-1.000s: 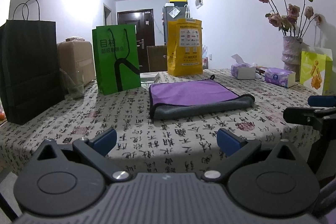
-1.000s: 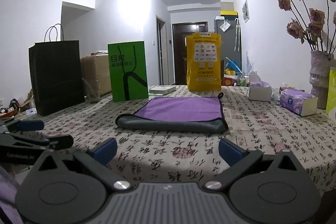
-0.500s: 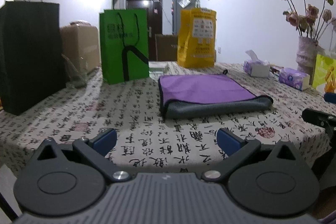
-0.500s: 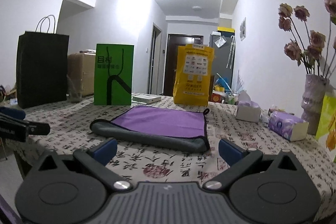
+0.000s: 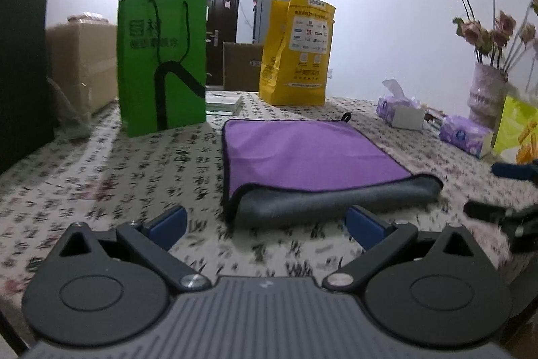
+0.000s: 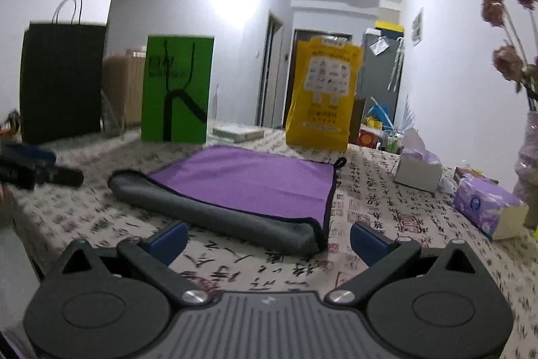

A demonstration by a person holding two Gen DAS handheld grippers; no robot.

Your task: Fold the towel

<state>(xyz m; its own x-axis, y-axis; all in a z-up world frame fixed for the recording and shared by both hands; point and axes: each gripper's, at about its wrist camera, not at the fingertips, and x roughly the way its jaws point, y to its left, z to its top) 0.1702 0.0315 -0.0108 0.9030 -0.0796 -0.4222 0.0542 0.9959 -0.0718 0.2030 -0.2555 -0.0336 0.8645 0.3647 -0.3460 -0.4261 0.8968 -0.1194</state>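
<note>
Nearest the lens, the left hand-held gripper (image 5: 265,221) sits low over the surface (image 5: 101,184), jaws spread wide and holding nothing. The right hand-held gripper (image 6: 269,239) is just as wide open and just as empty, and both hang clear of the cloth. Right beyond the blue fingertips (image 5: 168,219) lies the towel (image 5: 302,153), flat on the patterned surface, already doubled over: purple face up, grey underside rolling out along the near folded edge. In the right view that grey fold (image 6: 215,211) runs across, just ahead of the gripper, and a small loop (image 6: 341,161) shows at the far corner. Off to the right of the towel are two tissue boxes (image 6: 489,207), well apart from it, then a vase (image 5: 486,93) of dried flowers by the wall. Behind the towel stand a green bag (image 5: 161,59) and a yellow bag (image 5: 297,51), with a black bag (image 6: 62,81) further left. A dark door (image 5: 215,32) closes the far end.
</note>
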